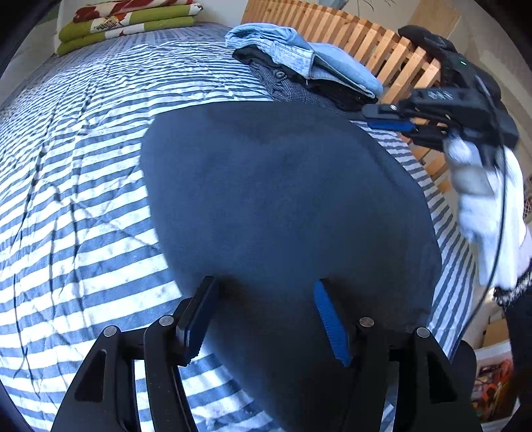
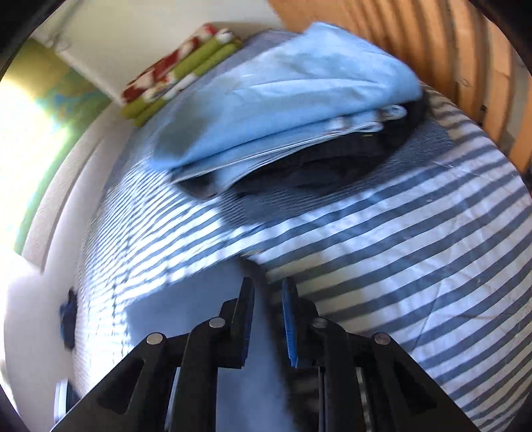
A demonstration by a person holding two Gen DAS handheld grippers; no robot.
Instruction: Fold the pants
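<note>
Left wrist view: dark navy pants [image 1: 286, 206] lie folded flat on the blue/white striped bedspread [image 1: 83, 186], approx centre of the bed. Left gripper [image 1: 266, 319] hangs over the near edge of the pants, fingers spread wide w/ nothing between the pads; can't tell if the tips touch the cloth. Right gripper [image 1: 389, 118] sits at the far right corner of the pants, held by a hand in a white glove [image 1: 482, 206], cable trailing down. Behind the pants, a stack of folded clothes [image 1: 306, 66], light-blue denim on top, dark items under. Folded green/red blanket [image 1: 126, 23] at the far end of the bed; wooden slats [image 1: 372, 43] on the right.

Right wrist view, motion-blurred: right gripper's fingers [image 2: 289, 319] nearly together, narrow gap, no cloth seen pinched between them. Striped bedspread below, clothes stack just beyond.
</note>
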